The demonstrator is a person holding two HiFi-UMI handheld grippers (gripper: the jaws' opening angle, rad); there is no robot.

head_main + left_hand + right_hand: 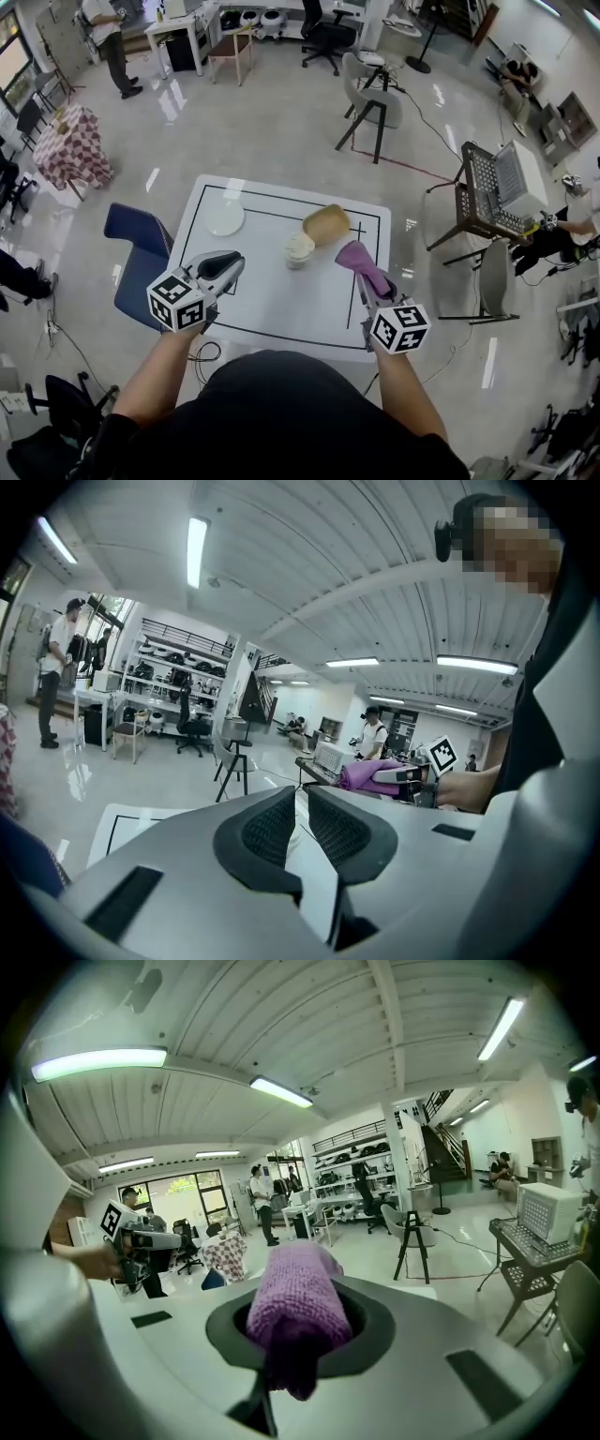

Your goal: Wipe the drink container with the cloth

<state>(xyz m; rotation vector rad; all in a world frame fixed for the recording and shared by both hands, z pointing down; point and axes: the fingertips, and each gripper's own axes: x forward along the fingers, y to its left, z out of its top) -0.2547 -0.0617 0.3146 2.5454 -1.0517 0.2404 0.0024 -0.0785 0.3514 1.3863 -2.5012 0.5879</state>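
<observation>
My left jaws (300,829) are closed pad against pad with nothing between them. My right jaws (300,1333) are clamped on the purple knitted cloth (355,257), which bulges out past their tips in a soft roll.

The tan drink container (325,225) lies tipped on the white table (281,309), just ahead of my right jaws and slightly to their left. I take it for the one to wipe. A white cup (299,249) stands beside it, touching or nearly so, ahead of my left jaws and to their right.

The container looks thin-walled and light, so I expect it to roll or skate under the cloth. My left jaws would have to open and pinch its rim or wall gently, since it may dent. The cloth is limp and will drape to the curve.

A white plate (225,218) sits ahead of my left jaws. Bare tabletop lies beneath both jaws. The far edge runs close behind the container, so pushing away risks knocking it off.
</observation>
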